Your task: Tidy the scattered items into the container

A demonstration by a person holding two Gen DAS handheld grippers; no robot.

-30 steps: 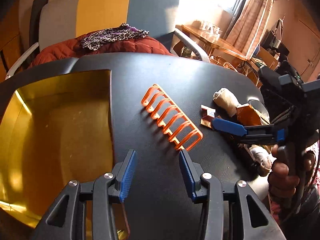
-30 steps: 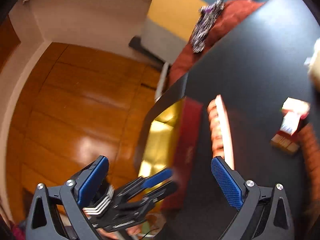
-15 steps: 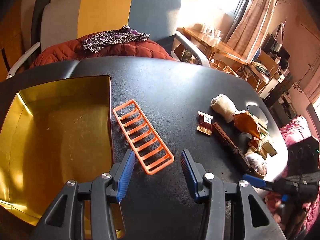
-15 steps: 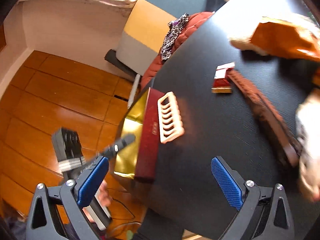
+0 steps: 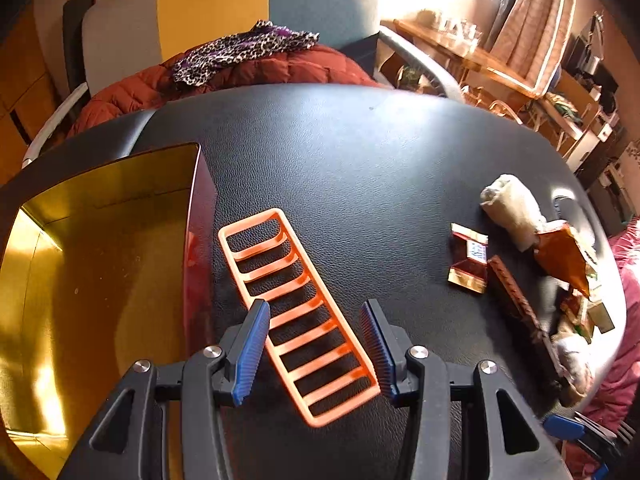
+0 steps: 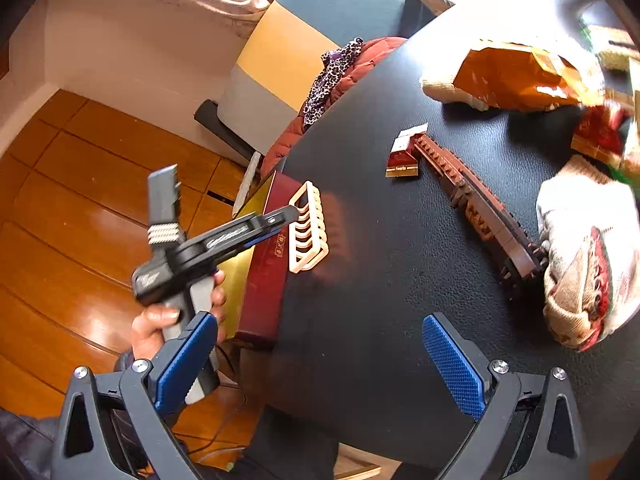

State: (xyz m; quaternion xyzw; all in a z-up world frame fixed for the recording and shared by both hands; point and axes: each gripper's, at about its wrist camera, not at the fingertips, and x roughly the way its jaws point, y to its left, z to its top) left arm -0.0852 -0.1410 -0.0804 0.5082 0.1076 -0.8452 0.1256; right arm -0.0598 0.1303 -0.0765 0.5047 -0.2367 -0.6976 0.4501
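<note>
An orange plastic rack lies flat on the black table, right of the gold-lined box. My left gripper is open, its fingers on either side of the rack's near half, not closed on it. In the right wrist view the rack looks pale beside the box's red wall. My right gripper is open and empty over the table's near edge. Scattered at the right lie a red-gold wrapper, a brown brick strip, a rolled sock and an orange bag.
A chair with a red jacket and a leopard-print cloth stands behind the table. Wooden floor lies beyond the table's left edge. A patterned sock and more wrappers crowd the right side.
My left gripper has moved forward and down so its fingers straddle the orange rack. My right gripper has pulled back towards the table's near edge, away from the clutter.
</note>
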